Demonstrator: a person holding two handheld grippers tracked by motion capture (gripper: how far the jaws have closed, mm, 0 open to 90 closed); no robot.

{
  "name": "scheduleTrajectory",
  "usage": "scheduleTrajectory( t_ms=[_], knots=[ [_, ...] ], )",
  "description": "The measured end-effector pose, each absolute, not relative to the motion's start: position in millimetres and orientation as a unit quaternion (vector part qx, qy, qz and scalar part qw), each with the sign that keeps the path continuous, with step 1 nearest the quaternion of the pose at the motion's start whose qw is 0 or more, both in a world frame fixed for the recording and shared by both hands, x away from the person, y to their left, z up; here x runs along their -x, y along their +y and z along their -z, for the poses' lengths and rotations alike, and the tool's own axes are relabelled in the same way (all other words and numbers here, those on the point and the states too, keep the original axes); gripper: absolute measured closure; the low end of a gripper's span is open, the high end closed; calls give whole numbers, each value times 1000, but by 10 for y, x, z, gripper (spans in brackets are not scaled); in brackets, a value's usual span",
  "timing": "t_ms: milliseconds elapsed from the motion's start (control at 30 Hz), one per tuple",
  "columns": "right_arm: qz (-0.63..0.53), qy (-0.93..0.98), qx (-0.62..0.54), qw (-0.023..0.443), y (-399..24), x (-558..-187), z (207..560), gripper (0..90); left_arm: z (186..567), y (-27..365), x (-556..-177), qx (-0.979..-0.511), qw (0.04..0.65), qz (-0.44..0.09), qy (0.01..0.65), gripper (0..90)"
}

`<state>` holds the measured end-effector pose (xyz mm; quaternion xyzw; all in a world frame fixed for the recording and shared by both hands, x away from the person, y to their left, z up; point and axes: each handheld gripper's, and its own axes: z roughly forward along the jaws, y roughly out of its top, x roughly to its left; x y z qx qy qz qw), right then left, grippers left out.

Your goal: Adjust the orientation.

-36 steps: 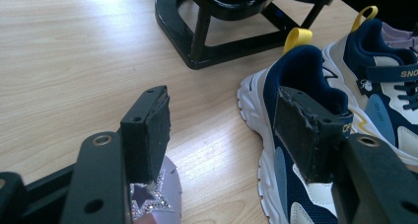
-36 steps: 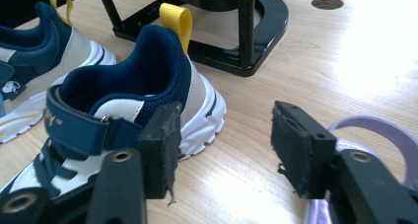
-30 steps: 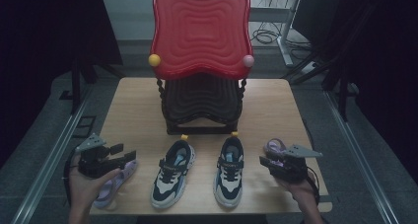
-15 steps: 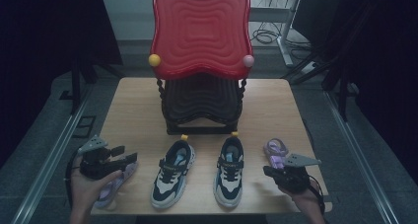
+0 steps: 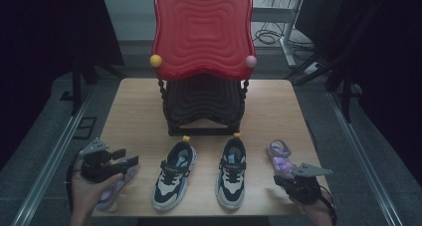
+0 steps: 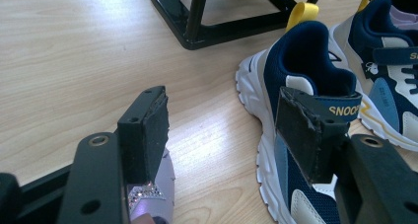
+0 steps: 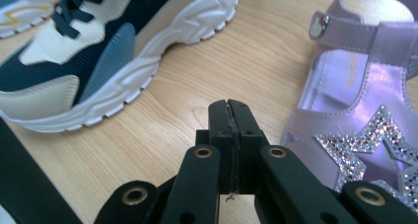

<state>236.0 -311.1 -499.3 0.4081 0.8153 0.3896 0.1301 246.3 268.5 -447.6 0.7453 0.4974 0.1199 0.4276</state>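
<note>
So the only real change is on the right side. The right gripper has slid back toward the near edge of the table and dropped a bit, so it now sits at the toe end of the purple sandal rather than up alongside it. More of that sandal is uncovered in the high view now. Its jaws have just been closing too, and in the right gripper view they're pressed flat together with nothing between them, hovering over bare wood just left of the sandal.
</note>
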Motion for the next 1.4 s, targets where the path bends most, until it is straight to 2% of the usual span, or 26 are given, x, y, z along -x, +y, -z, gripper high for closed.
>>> scheduleTrajectory(
  t_ms=[433,800,1400],
  knots=[
    [-356,824,-416,147,-3134,-2421,5069,898,4516,2616,-2491,-758,417,-105,491,367],
    [-341,827,-421,148,-3208,-2440,5100,898,4503,2661,-2473,-751,420,-110,497,367],
    [-330,816,-447,158,-3522,-2455,5101,898,4531,2671,-2480,-752,416,-109,500,367]
  ],
)
